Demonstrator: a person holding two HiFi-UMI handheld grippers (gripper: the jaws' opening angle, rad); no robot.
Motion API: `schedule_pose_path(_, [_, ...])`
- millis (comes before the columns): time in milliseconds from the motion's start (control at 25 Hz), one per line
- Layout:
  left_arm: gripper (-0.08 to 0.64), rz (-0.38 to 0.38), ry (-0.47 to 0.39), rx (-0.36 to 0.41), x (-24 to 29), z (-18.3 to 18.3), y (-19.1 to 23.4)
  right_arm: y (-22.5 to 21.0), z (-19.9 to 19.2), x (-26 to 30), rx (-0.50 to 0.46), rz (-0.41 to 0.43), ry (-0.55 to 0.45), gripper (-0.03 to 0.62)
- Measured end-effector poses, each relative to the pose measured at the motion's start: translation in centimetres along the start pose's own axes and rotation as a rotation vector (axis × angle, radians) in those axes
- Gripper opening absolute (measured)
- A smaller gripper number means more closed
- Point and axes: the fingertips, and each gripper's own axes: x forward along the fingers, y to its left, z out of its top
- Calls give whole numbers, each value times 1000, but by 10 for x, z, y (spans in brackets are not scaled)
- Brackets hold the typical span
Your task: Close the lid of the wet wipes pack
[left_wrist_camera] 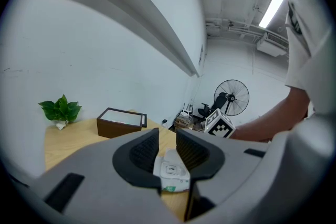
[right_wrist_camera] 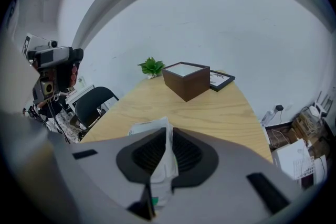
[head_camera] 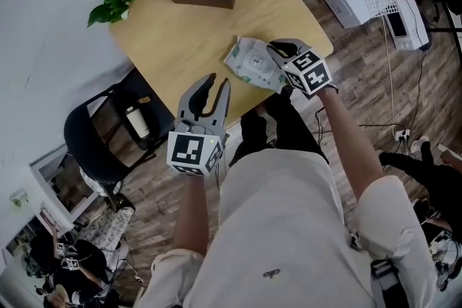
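Currently the wet wipes pack [head_camera: 249, 61] is lying right of centre in the head view, on the desk [head_camera: 188, 32] and close to its near rim.

The right tool [head_camera: 281, 53] is gripping the pack. In its own view the jaws are standing narrow and pinching a thin fold of the pack's soft film, not the lid. The left tool [head_camera: 216, 86] is hovering just below the pack in the head view, over the desk's rim. Its jaws are standing apart with nothing between the pads, and it is not touching the pack.

The lid [left_wrist_camera: 169, 169] is showing as a pale flap on the pack's top face. Whether it is fully seated I cannot tell.

Risks, as I am judging them:
- The film is slipping out of the pinch, because the hold is on a loose fold. The pack would then shift while the lid is being pressed.
- The pack is tilting or crumpling if the right tool pulls upward, so the lid is meeting no firm backing and is not snapping shut.
- A push from the left tool is sliding the pack sideways or off the desk, since it is lying so near the rim.
- The left tool is pressing beside the lid rather than on it and denting the pack.
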Motion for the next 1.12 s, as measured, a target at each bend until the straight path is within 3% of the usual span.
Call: schedule_pose_path(1120, [98,2,-28,-10,-37,-6,12,60,-19,10,-35,31,45,56])
